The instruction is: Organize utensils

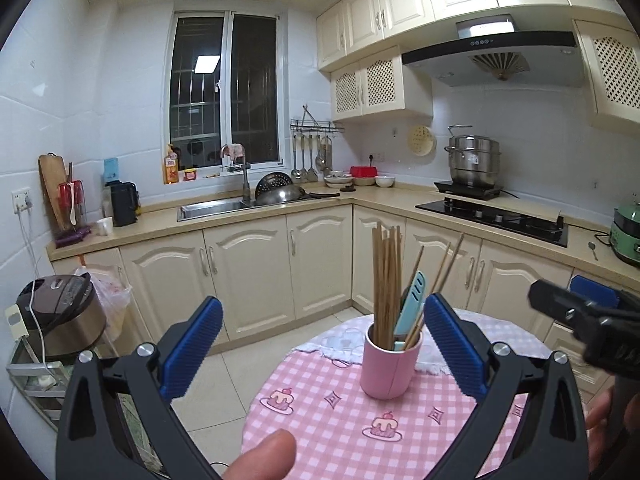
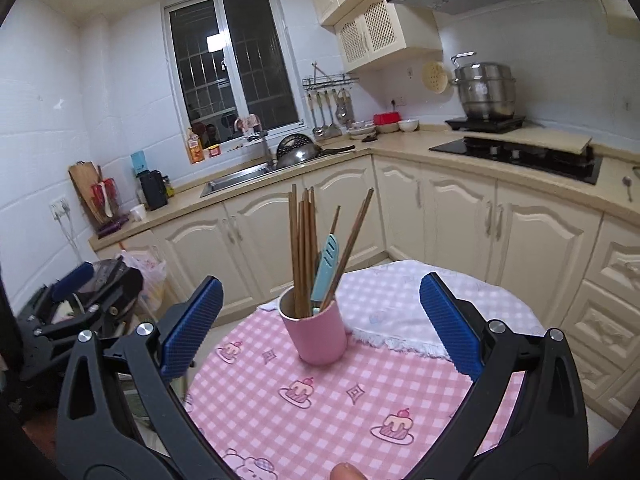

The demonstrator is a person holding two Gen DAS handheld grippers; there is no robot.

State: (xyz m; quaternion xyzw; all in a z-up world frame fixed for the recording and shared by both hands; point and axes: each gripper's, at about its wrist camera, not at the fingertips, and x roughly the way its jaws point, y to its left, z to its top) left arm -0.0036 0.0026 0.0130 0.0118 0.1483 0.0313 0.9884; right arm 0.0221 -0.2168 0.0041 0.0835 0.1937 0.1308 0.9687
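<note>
Left wrist view: pink cup (image 1: 390,364) of chopsticks (image 1: 386,280) stands seemingly unobstructed on table (image 1: 320,420).

The round table (image 1: 344,432) wears a pink checked cloth, matt and printed with cakes, with a fringed white woven cloth (image 2: 400,308) laid over its far side. On it stands a smooth pink cup (image 1: 386,368) with a soft satin sheen, holding bare brown wooden chopsticks (image 1: 386,280) and a pale blue plastic utensil (image 1: 412,304). The left claw (image 1: 320,344) and the right claw (image 2: 320,324) have matt black plastic arms, ribbed blue rubbery pads (image 1: 196,344) and shiny metal bolts.
</note>
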